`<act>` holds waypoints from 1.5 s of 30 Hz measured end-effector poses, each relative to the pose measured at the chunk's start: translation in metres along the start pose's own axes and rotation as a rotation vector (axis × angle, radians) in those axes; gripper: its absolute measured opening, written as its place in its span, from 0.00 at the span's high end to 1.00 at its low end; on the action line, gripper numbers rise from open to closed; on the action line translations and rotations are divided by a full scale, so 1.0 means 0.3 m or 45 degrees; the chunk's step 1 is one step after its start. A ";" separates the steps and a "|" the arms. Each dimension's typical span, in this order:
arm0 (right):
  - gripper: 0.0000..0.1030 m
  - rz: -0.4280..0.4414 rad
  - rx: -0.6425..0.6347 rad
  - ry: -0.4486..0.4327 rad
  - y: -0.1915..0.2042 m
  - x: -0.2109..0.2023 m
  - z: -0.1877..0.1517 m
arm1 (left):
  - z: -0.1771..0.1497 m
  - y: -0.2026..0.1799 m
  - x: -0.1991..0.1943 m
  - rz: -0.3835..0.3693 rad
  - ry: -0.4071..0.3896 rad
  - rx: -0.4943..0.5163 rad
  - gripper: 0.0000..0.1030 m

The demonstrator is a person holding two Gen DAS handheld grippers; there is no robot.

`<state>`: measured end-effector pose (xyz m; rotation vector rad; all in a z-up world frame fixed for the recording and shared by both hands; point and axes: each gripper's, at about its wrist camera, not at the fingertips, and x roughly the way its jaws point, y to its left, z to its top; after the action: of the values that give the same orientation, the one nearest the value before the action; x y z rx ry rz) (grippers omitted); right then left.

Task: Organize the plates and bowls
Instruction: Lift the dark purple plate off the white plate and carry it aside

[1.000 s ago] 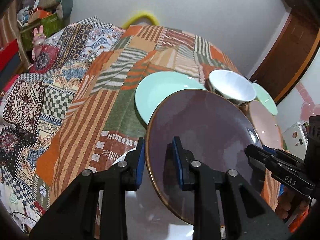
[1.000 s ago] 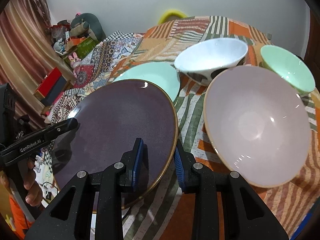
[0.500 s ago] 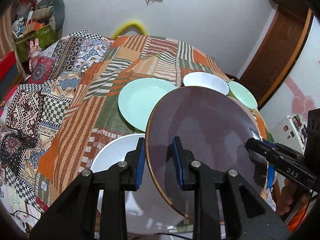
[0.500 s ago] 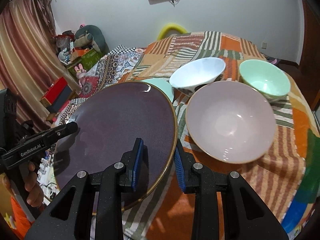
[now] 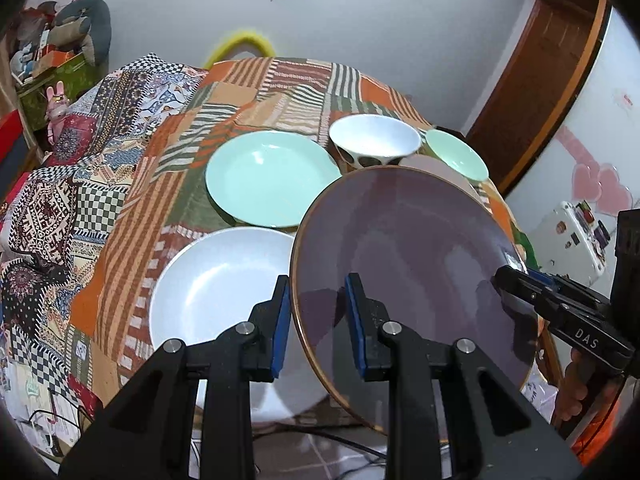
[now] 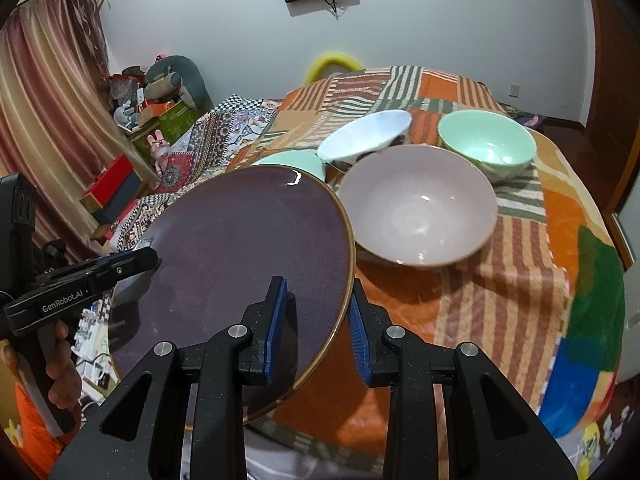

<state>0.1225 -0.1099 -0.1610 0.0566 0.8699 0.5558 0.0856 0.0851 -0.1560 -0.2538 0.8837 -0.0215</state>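
A dark purple plate [image 5: 408, 272] with a gold rim hangs tilted above the table's near edge, held from both sides. My left gripper [image 5: 316, 292] is shut on its left rim, and my right gripper [image 6: 318, 296] is shut on the opposite rim of the same plate [image 6: 240, 248]. Each view shows the other gripper's tip at the plate's far rim. Below and left lies a white plate [image 5: 216, 296], with a mint plate [image 5: 272, 176] behind it. A pink bowl [image 6: 416, 204], a mint bowl [image 6: 486, 142] and a white bowl [image 6: 366, 134] stand to the right.
The round table wears a striped patchwork cloth [image 6: 500, 280]. A bed with patterned blankets [image 5: 72, 184] lies along the left. A wooden door [image 5: 544, 80] is at the right, and a person's hand [image 6: 60, 368] grips the left tool's handle.
Both grippers have drawn back and risen with the purple plate between them. The white plate has come into full view under it, and the bowls look farther away.
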 end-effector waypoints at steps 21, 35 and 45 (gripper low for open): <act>0.73 -0.023 0.096 0.118 -0.123 0.001 -0.157 | -0.092 -0.116 0.121 0.006 0.218 0.100 0.75; 0.73 -0.043 0.206 0.174 -0.228 0.016 -0.211 | -0.114 -0.198 0.281 0.013 0.380 0.164 0.75; 0.73 -0.078 0.232 0.206 -0.266 0.025 -0.219 | -0.119 -0.210 0.368 0.005 0.446 0.160 0.75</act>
<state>0.1129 -0.1861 -0.2307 0.1518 1.0757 0.4268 0.1337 0.0030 -0.2474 -0.1316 1.2264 -0.1202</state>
